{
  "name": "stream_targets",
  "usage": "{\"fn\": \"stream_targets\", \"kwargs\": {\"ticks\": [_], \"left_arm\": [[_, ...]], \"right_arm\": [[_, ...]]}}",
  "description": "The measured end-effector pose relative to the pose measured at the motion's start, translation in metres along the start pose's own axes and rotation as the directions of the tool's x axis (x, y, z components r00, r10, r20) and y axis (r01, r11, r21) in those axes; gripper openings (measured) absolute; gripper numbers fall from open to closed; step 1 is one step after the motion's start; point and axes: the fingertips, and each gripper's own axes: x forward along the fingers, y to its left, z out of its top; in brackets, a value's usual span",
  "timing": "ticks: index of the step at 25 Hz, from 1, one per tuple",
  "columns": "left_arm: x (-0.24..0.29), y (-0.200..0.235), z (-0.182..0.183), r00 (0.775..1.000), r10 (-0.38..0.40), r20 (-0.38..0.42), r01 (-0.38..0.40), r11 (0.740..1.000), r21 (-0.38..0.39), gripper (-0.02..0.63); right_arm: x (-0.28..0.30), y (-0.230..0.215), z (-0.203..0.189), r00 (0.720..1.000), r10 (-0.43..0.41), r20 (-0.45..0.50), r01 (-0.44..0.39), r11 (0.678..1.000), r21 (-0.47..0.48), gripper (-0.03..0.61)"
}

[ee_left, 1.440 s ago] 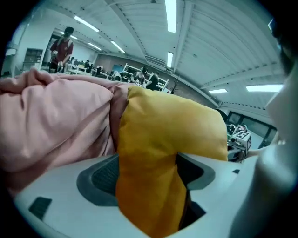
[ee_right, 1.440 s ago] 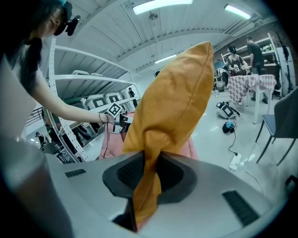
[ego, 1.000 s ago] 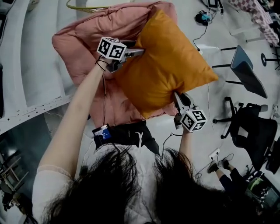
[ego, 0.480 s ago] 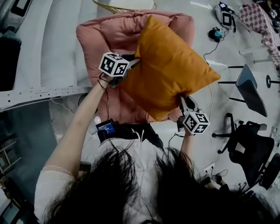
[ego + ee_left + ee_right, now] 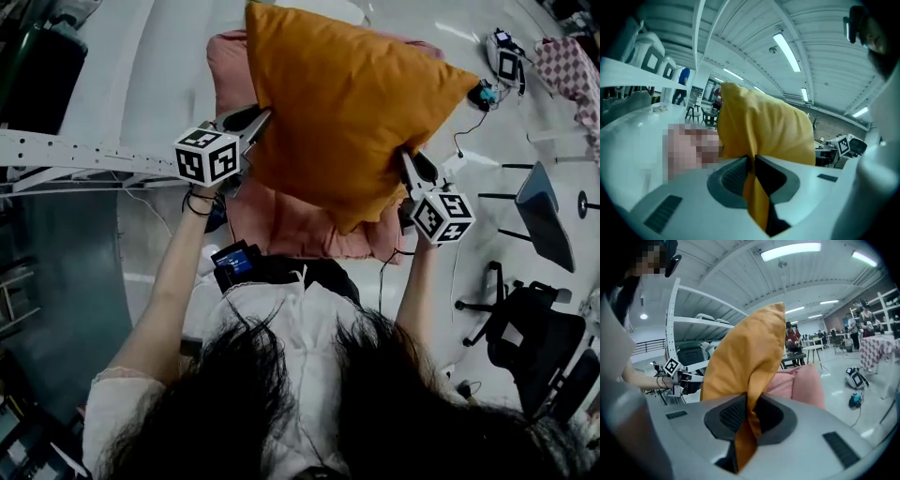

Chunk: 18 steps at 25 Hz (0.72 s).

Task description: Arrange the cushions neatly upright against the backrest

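Orange cushion is up in the air, tilted, hanging right over the pink cushion lying below it. Left claw has just been closing and has the cushion's left edge pinched between its jaws. Right claw is clamped on the fabric at the right edge.

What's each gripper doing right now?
Left gripper: jaws have just been closing, now shut on the orange cushion.
Right gripper: shut on the orange cushion.
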Motion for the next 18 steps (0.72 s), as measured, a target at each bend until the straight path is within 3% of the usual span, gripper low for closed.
{"fn": "stream_targets", "kwargs": {"ticks": [7, 14, 18], "left_arm": [[-0.032, 0.015, 0.045, 0.990, 0.101, 0.100, -0.110, 0.991, 0.079, 0.055], [-0.064, 0.017, 0.099, 0.963, 0.154, 0.221, -0.181, 0.977, 0.108, 0.044], [-0.062, 0.028, 0.114, 0.952, 0.196, 0.234, -0.232, 0.963, 0.135, 0.040]], "right_arm": [[0.058, 0.004, 0.048, 0.997, 0.072, 0.040, -0.068, 0.993, -0.096, 0.057], [0.085, 0.023, 0.107, 0.980, 0.161, 0.117, -0.143, 0.978, -0.149, 0.054], [0.103, 0.023, 0.133, 0.973, 0.181, 0.144, -0.148, 0.966, -0.210, 0.054]]}}
